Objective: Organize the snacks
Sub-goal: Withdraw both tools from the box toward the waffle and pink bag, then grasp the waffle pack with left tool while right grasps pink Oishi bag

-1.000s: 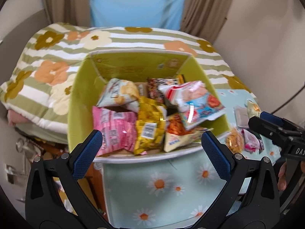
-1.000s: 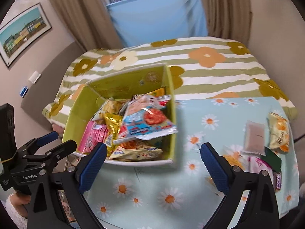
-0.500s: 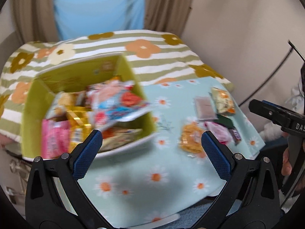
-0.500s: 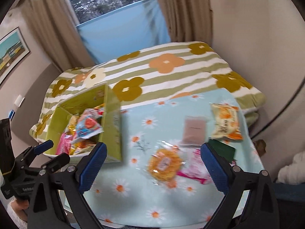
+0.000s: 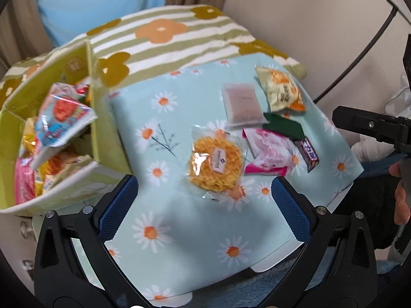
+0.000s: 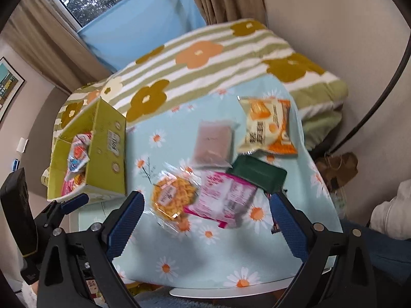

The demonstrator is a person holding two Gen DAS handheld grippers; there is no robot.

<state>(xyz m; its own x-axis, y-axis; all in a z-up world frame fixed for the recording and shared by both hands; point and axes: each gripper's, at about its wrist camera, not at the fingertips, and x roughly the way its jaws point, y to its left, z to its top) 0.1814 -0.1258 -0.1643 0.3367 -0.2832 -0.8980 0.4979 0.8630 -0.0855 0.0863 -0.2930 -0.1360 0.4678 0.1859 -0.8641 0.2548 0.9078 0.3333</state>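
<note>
Blue pads sit wide apart on both tools, and neither one holds a thing. The left gripper (image 5: 204, 200) hangs low over the near side of the table (image 5: 179, 256), with its jaws spread and nothing between them. The right gripper (image 6: 205, 215) is spread the same way, and it hovers right over the loose snacks.

I think the step in hand is picking the next snack to put away. Closest to both tools is the round orange cracker pack (image 5: 215, 164), in a clear shiny wrapper. Just beside it, touching, lies the pink packet (image 5: 267, 154). To grab the cracker pack, a gripper would have to come down over it and squeeze its edges without pinching the pink one too.

Farther out lie a dark green packet (image 5: 282, 127), a small bar (image 5: 308, 151) at the table's edge, a pale brown pouch (image 5: 242, 105) and a cream and orange bag (image 5: 281, 91).

The green box (image 5: 102, 133) stands on the left side of the table. It is already piled high with snacks, and one blue and red bag (image 5: 61, 118) sticks up over the rim. A new snack may slide off that heap. Behind the table is a striped flower blanket (image 5: 164, 38).
</note>
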